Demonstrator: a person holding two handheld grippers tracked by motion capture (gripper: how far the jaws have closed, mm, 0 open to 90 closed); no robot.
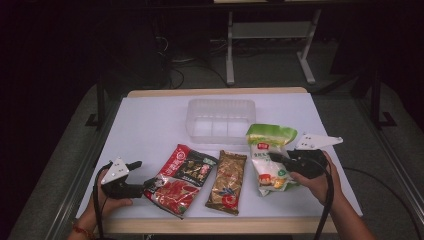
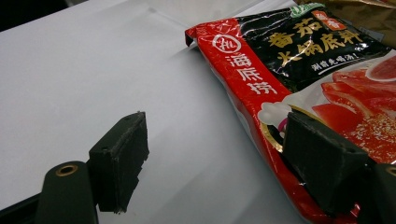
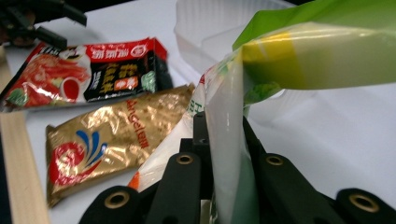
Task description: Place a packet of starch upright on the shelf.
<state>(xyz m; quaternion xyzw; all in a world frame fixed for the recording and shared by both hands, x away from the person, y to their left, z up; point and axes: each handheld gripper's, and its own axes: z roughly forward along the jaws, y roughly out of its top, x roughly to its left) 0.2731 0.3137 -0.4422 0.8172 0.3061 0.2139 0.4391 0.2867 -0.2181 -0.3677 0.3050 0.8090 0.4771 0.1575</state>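
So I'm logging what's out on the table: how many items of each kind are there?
Food packets: 3, the red-and-black packet, the gold packet and the green-and-white bag
Clear plastic containers: 1
Total: 4

The high view is dim and slightly soft; the room around the counter (image 1: 150, 125) is sunk in near-black, with a purple cast towards the 9 and 3 o'clock edges. The white counter top is lit evenly from above, and only faint shadows are cast on it. Small glints are seen on the red pouch (image 1: 181, 179) and gold pouch (image 1: 227, 181). In the left gripper view the light is brighter, gloss is caught on the red pouch (image 2: 299, 79), and the near pads are blurred. In the right gripper view the green bag (image 3: 299, 56) at 1 o'clock is out of focus and washed out.
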